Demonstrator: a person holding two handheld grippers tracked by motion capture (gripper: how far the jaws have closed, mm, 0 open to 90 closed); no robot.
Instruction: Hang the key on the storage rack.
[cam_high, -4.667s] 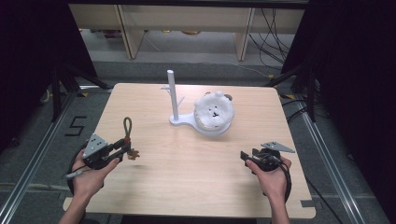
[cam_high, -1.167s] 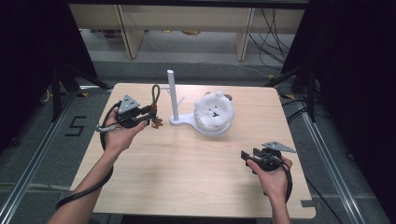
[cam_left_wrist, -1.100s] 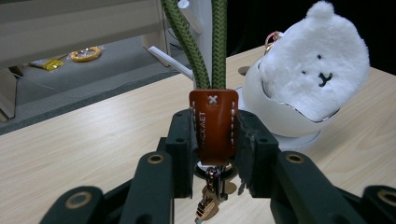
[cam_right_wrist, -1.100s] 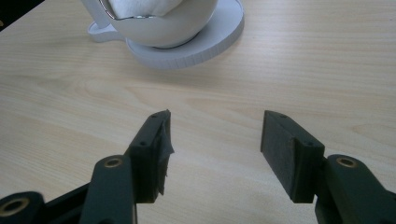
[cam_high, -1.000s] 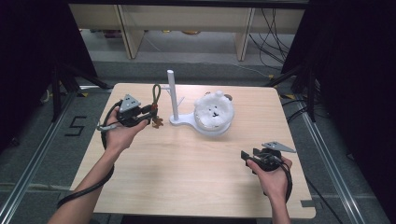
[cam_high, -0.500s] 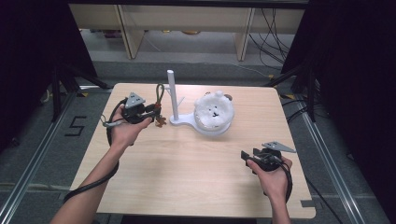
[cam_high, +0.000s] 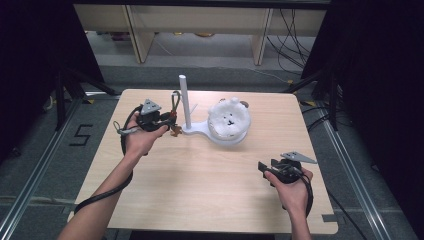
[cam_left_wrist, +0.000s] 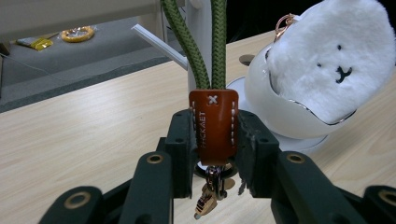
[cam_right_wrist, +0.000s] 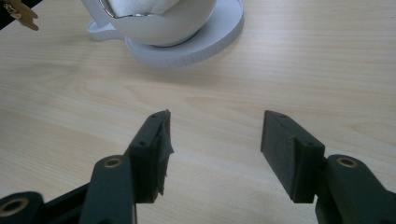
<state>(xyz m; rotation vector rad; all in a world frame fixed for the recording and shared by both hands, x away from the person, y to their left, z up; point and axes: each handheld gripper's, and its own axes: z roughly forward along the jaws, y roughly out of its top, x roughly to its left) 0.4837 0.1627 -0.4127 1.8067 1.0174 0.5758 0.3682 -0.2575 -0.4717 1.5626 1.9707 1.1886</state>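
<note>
A keychain with a green cord loop (cam_left_wrist: 196, 42) and a brown leather tab (cam_left_wrist: 214, 121) is clamped between the pads of my left gripper (cam_left_wrist: 214, 154), with a small metal clasp (cam_left_wrist: 208, 193) dangling below. In the high view that left gripper (cam_high: 165, 121) holds the keychain (cam_high: 175, 102) upright just left of a white stand's post (cam_high: 184, 100). A white plush bear (cam_high: 229, 116) lies in the stand's white bowl (cam_left_wrist: 285, 116). My right gripper (cam_right_wrist: 215, 154) is open above bare wood near the table's front right, also seen as the right gripper (cam_high: 270, 169) from above.
The stand's flat white base (cam_right_wrist: 196, 44) lies ahead of the right gripper. A short white peg (cam_left_wrist: 154, 42) juts sideways from the post. The wooden table (cam_high: 200, 190) has free room across its middle and front. Shelving and cables sit beyond the far edge.
My left hand has carried the keychain from the table's left front to the post, moving right and slightly down in the last second. The right hand has stayed still.
</note>
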